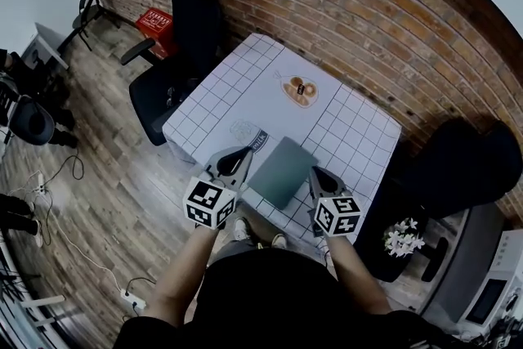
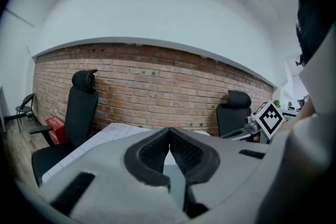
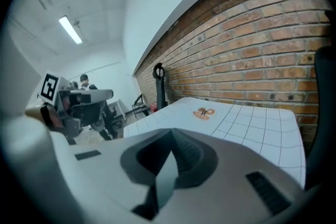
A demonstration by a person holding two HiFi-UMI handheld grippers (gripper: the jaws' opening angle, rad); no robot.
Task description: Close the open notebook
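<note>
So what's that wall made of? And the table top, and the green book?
The wall looks like brick: reddish blocks with pale mortar lines, rough and matt. The table top seems covered with a white sheet printed with a dark grid, cloth or vinyl, I can't tell. The closed book has a plain grey-green cover, smooth and dull, maybe card or plastic.

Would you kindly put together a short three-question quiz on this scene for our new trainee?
1. True or false: the notebook lies open on the table.
2. What sits between the jaws of the left gripper? A) the notebook B) a pen C) nothing
3. What kind of wall stands behind the table?

Key: 1 false, it lies closed; 2 C, the jaws are shut on nothing; 3 a brick wall.
</note>
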